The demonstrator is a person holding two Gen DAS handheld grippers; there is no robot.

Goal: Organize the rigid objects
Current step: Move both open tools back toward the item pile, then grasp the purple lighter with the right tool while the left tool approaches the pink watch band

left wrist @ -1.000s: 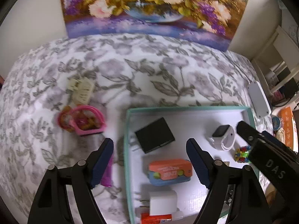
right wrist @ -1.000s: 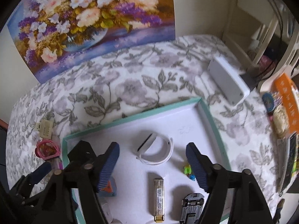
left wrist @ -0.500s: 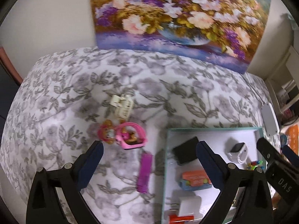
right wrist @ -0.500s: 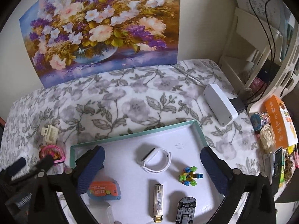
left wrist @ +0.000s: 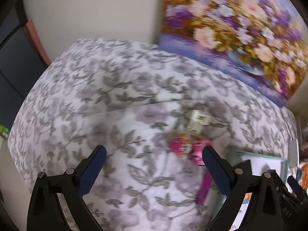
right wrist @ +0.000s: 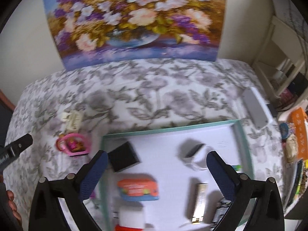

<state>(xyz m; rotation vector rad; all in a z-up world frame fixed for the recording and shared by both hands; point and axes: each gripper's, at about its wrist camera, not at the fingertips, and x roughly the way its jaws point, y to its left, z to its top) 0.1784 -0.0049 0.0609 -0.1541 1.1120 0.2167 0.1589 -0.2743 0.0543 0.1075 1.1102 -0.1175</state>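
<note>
My left gripper (left wrist: 154,152) stands wide open and empty over the flowered cloth, left of the tray (left wrist: 259,163). Just past its right fingertip lie a pink toy watch (left wrist: 184,148), a cream plug adaptor (left wrist: 198,123) and a magenta stick (left wrist: 205,188). My right gripper (right wrist: 156,156) is also wide open and empty, above the teal-rimmed white tray (right wrist: 169,129). In the tray lie a black square block (right wrist: 123,157), a white smartwatch (right wrist: 194,156), an orange-and-blue case (right wrist: 138,189), a gold bar (right wrist: 200,202) and a white charger (right wrist: 130,217). The pink watch (right wrist: 73,144) and adaptor (right wrist: 72,120) lie left of the tray.
A flower painting (right wrist: 134,19) leans on the wall behind the table. A white box (right wrist: 256,109), an orange packet (right wrist: 299,132) and clutter sit past the tray's right side, with white shelves (right wrist: 284,57) beyond. A left gripper finger (right wrist: 17,147) shows at the left edge.
Both grippers have opened wider. The left one has swung left, off the tray and over the cloth near the pink watch. The right one has shifted left over the tray.
</note>
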